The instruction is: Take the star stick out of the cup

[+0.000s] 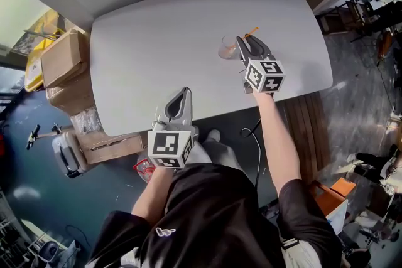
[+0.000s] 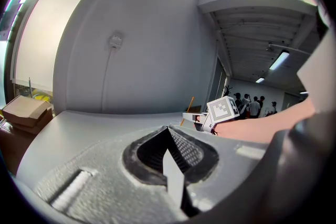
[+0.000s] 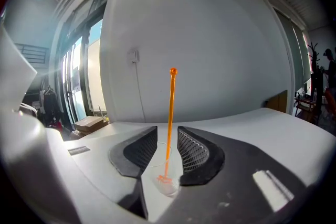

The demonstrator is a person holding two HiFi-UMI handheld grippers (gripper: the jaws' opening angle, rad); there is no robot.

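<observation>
Plainly the star stick stands almost upright in the clear cup, its long axis rising straight through the gap of the right gripper. Those jaws are released, one pad on each side of the shaft with a sliver of space left, so I judge that a squeeze and a straight lift come next. The cup sits just below and ahead of the tips. The left gripper is clenched on nothing, well apart and nearer the person. The stick's lower end is a blurred orange shape through the cup wall; its star form is hard to confirm.
</observation>
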